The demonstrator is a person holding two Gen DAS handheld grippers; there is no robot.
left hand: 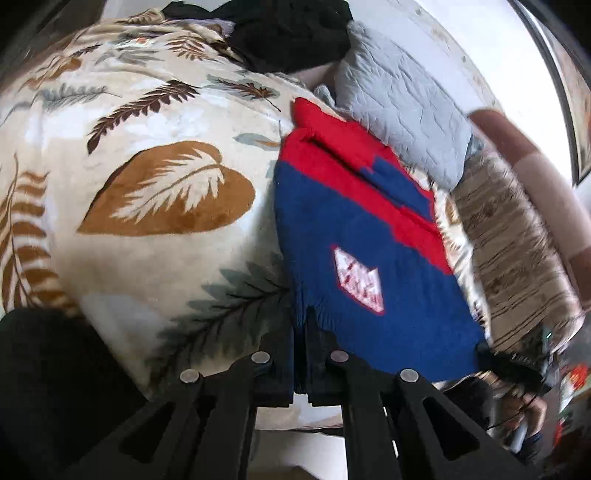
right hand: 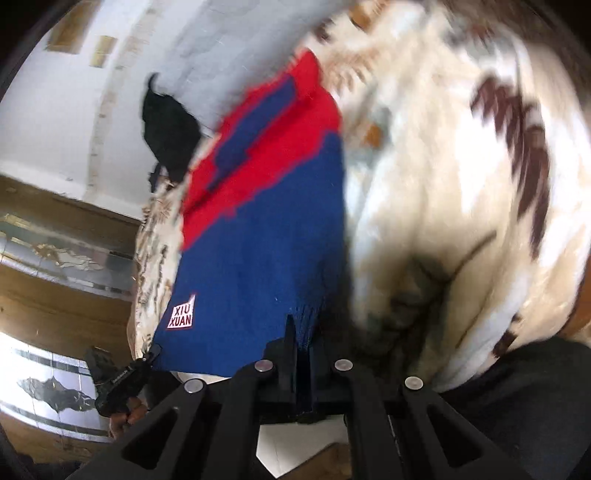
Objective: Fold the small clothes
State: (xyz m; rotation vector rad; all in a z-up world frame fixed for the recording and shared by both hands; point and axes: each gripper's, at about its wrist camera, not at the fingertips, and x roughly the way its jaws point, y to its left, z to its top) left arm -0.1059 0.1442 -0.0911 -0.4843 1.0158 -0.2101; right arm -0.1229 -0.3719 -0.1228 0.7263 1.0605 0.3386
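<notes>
A small knitted sweater (left hand: 351, 229), blue with a red upper part and a white patch (left hand: 360, 280), lies stretched over a leaf-patterned blanket (left hand: 155, 192). My left gripper (left hand: 301, 332) is shut on the near-left corner of its blue hem. The right gripper (left hand: 517, 363) shows at the hem's other corner. In the right wrist view the same sweater (right hand: 266, 240) runs away from me, its patch (right hand: 181, 314) at the lower left. My right gripper (right hand: 303, 332) is shut on the hem there. The left gripper (right hand: 125, 373), held by a hand, pinches the far corner.
Black clothing (left hand: 291, 33) and a grey quilted pillow (left hand: 399, 99) lie beyond the sweater. A striped beige cloth (left hand: 517, 251) hangs at the bed's right side. In the right wrist view a black garment (right hand: 170, 125) lies past the collar, with patterned floor tiles (right hand: 48, 395) below the bed edge.
</notes>
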